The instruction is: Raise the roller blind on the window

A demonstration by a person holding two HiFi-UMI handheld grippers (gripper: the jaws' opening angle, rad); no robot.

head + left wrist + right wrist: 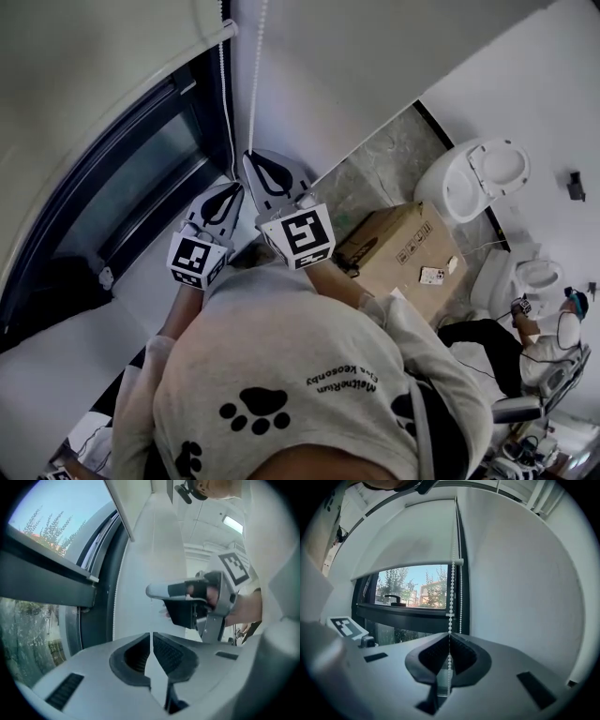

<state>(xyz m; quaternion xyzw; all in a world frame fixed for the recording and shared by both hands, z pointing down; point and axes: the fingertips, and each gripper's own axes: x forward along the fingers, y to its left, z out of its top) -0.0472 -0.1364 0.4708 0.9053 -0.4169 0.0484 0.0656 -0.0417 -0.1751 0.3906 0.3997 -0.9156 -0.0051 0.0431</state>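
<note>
The white roller blind (408, 541) hangs partway down the dark-framed window (412, 613), its bottom bar above the glass. A white bead chain (451, 597) drops beside the frame. My right gripper (449, 654) is shut on this chain, which passes between its pads. In the head view the right gripper (265, 167) sits under one strand (255, 84), and the left gripper (225, 195) is just below and left of it, under the other strand (225, 103). The left gripper (152, 635) is shut. A faint thin line rises from its tips; I cannot tell whether chain is pinched there.
A white wall (520, 583) stands right of the window. Behind me on the floor are a cardboard box (398, 248) and a white toilet (478, 178). A person (544, 337) sits at the far right. A black window handle (396, 600) shows through the glass area.
</note>
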